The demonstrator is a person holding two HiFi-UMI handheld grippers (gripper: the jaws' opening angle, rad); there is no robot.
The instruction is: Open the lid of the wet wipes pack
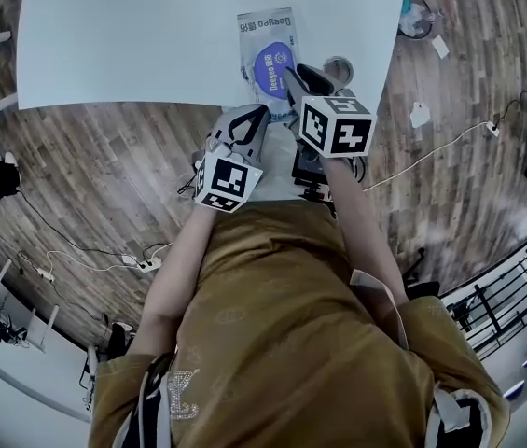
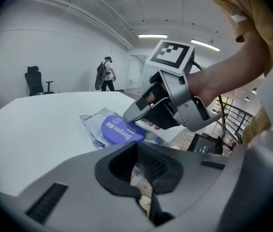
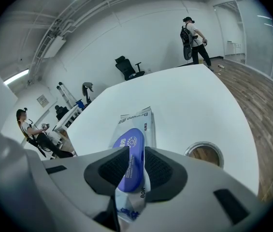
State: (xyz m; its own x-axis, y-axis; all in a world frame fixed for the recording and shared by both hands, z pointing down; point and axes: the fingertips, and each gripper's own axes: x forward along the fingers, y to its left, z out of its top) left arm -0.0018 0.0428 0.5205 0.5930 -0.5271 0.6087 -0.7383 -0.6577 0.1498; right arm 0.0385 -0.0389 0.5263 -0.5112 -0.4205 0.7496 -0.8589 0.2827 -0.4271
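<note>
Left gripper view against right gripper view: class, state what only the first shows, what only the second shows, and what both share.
Only the left gripper view: the right gripper from outside, with its marker cube and the arm holding it. Only the right gripper view: the table's round hole, a seated person, and, from within, the right fingers closed on the purple lid. Both: the white table, the wet wipes pack, that lid, an office chair and a standing person with a backpack.
</note>
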